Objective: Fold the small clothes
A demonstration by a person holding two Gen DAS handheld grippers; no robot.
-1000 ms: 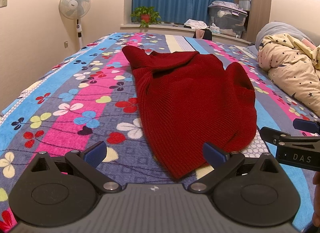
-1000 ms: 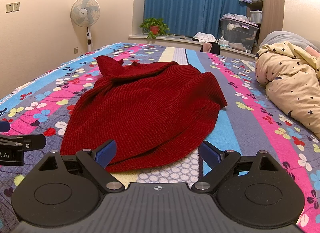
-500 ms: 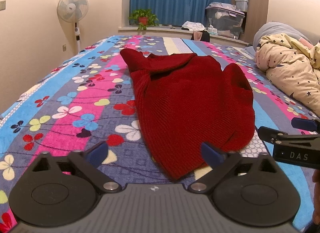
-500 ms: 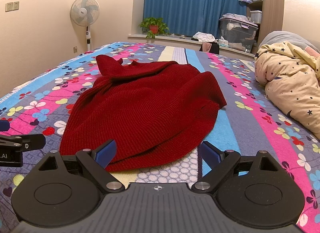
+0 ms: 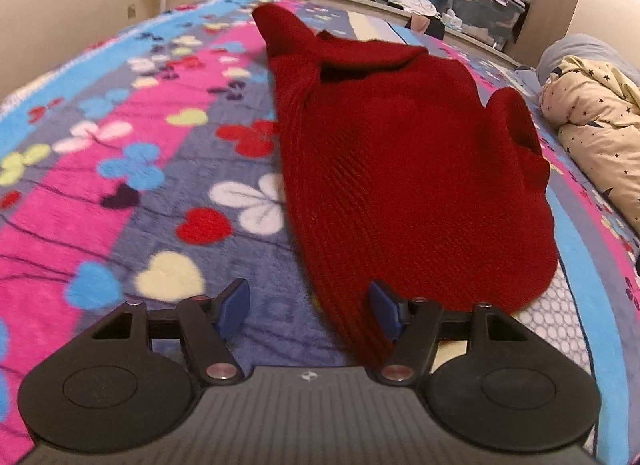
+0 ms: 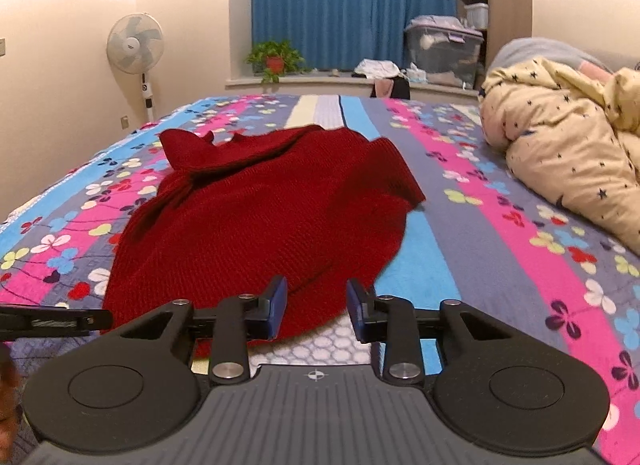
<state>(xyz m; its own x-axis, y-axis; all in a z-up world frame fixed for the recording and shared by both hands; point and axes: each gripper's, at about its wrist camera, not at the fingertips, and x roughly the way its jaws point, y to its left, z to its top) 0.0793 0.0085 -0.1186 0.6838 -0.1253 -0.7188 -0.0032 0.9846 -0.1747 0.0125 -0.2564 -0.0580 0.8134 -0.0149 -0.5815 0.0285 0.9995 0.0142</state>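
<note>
A dark red knitted sweater [image 5: 404,169] lies spread on the flowered bedspread [image 5: 132,201]. My left gripper [image 5: 309,311] is low over the sweater's near left corner. Its jaws are closing, with the corner of the hem between the blue pads [image 5: 384,315] and close to the right one. In the right wrist view the same sweater [image 6: 260,225] fills the middle. My right gripper [image 6: 317,309] sits at its near right hem with jaws closing, the hem edge in the gap and no clear pinch. The left gripper's finger [image 6: 52,321] shows at the left edge.
A rolled cream quilt with stars [image 6: 568,153] lies along the bed's right side. Behind the bed are a standing fan [image 6: 136,45], a potted plant [image 6: 276,59], a storage box [image 6: 444,49] and blue curtains [image 6: 344,5]. Bare bedspread [image 6: 500,249] lies right of the sweater.
The left gripper has dropped lower and nearer the sweater's near corner, its jaws narrowing. The right gripper stayed put while its jaws narrowed sharply around the hem.
</note>
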